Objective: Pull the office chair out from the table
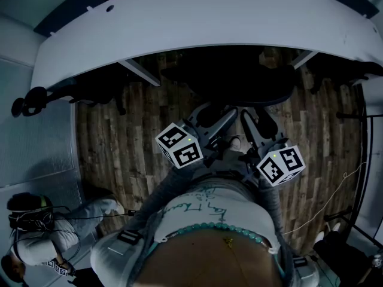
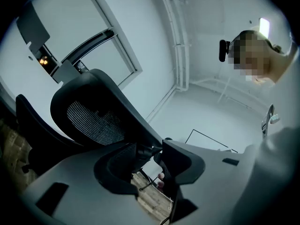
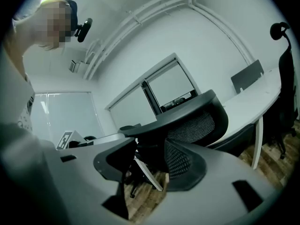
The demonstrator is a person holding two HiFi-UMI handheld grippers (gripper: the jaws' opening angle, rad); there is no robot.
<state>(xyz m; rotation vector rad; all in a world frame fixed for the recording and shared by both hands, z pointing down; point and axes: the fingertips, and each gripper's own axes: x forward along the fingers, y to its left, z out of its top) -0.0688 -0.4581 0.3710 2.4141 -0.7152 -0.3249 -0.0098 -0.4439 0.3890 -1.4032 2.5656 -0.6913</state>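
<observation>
2 gape empty: left claw point(image 2: 150, 150), right claw point(image 3: 150, 146), at back edge of office chair point(image 1: 239, 85) under table point(image 1: 209, 17)

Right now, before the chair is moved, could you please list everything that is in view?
table: one, white, curved, across the top of the head view
office chair: one, black, mesh back, close against the table edge, just ahead of both grippers
other chairs: at least two, black, near the table's ends
floor: brown wood planks, under everything
cables: a few, thin, on the floor at the right
another person: one, light clothes, low on the floor at lower left
left gripper: one, grey, jaws apart, pointed at the chair back
right gripper: one, grey, jaws apart, pointed at the chair back
</observation>
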